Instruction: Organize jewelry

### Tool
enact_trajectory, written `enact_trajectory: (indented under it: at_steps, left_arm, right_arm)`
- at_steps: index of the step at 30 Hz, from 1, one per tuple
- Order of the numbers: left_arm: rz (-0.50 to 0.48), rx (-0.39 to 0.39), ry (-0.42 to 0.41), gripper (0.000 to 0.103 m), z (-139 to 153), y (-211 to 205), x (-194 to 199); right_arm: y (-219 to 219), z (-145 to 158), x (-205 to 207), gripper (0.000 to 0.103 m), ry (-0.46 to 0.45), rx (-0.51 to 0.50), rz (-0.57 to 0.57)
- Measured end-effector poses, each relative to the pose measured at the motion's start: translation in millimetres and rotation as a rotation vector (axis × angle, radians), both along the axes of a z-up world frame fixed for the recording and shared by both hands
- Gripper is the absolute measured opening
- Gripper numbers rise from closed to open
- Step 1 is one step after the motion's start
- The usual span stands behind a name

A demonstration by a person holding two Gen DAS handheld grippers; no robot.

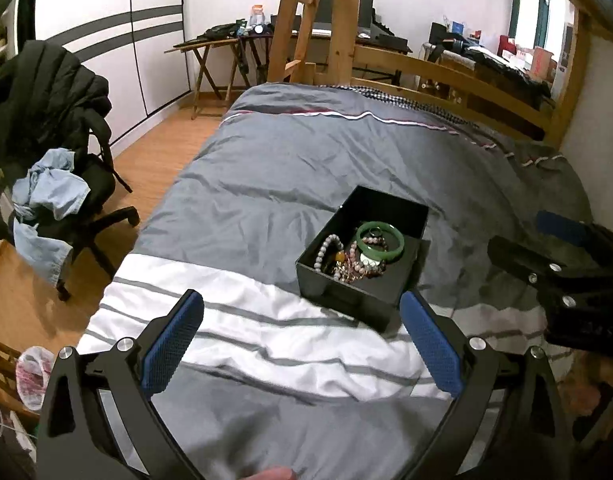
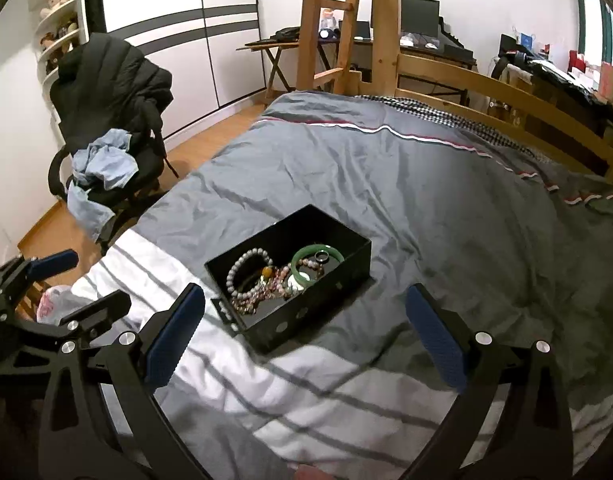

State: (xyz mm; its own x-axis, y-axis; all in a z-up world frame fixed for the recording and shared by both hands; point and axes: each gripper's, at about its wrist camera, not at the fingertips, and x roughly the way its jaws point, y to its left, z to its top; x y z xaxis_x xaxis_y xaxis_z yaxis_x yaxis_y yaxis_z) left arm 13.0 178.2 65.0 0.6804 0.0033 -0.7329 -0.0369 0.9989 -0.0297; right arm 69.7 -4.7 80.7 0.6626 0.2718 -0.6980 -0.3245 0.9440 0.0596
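Left wrist view: a bed (image 1: 306, 152) covered by a grey duvet with a white striped band fills most of the frame, its wooden frame (image 1: 446, 72) and ladder posts rising at the far end. To the left, on an orange wood floor (image 1: 154, 152), stands an office chair (image 1: 54, 184) draped with a black jacket and pale blue clothes. A folding table (image 1: 210, 48) and a cluttered desk with a monitor sit against the far wall. The left gripper (image 1: 302, 344) hangs over the white band, its blue pads spread wide with nothing between them. A black box (image 1: 346, 292) rests on the duvet just beyond and between the fingertips, nearer the right pad. Inside lie a green bangle (image 1: 380, 242), a grey bead bracelet (image 1: 326, 250) and a tangle of pinkish beads. The right gripper (image 1: 562, 256) shows at the right edge, beside the box; from here its opening cannot be told.

Right wrist view: the same bed (image 2: 426, 184), chair (image 2: 110, 152) and wardrobe wall, with a shelf (image 2: 58, 20) of plush toys at top left. The right gripper (image 2: 306, 332) is wide open and empty, poised above the duvet. The box (image 2: 306, 316) sits between and just beyond its pads, slightly left of centre, turned cornerwise. The bangle (image 2: 318, 254) lies toward the box's far side with a dark ring (image 2: 321, 256) on it; the bracelet (image 2: 246, 272) lies at the left. The left gripper (image 2: 62, 284) appears at the left edge, parted, well left of the box.
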Motion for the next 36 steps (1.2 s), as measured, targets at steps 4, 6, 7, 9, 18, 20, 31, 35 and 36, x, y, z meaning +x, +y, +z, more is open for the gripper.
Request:
enact_trajectory:
  at_steps: [4, 6, 7, 9, 18, 20, 31, 35, 36]
  left_arm:
    - [-0.021, -0.008, 0.003, 0.097, 4, -3, -11]
    - [-0.035, 0.003, -0.007, 0.097, 6, -7, -16]
    - [-0.038, 0.004, -0.014, 0.097, 7, -9, -20]
    - [-0.044, 0.008, -0.010, 0.097, 8, -11, -24]
    - [-0.031, 0.015, 0.015, 0.097, 3, -9, -29]
    - [-0.030, 0.026, 0.019, 0.097, 2, -12, -30]
    - [-0.047, 0.050, 0.040, 0.097, -2, -20, -29]
    - [-0.065, 0.040, 0.048, 0.097, -3, -24, -29]
    - [-0.071, 0.035, 0.049, 0.097, -4, -26, -29]
  right_arm:
    - [-2, 3, -14, 0.099, 0.002, 0.000, -0.002]
    - [-2, 3, -19, 0.099, 0.005, -0.003, 0.001]
    - [-3, 2, -22, 0.099, 0.003, -0.008, 0.000]
    - [-6, 1, -26, 0.099, 0.007, -0.009, -0.001]
    - [-16, 1, -38, 0.099, 0.004, -0.009, -0.014]
    - [-17, 1, -39, 0.099, 0.004, -0.006, -0.011]
    - [-22, -5, -38, 0.099, 0.034, -0.006, -0.014]
    - [-22, -6, -39, 0.099, 0.036, -0.005, -0.010]
    - [-22, -6, -39, 0.099, 0.037, -0.004, -0.008]
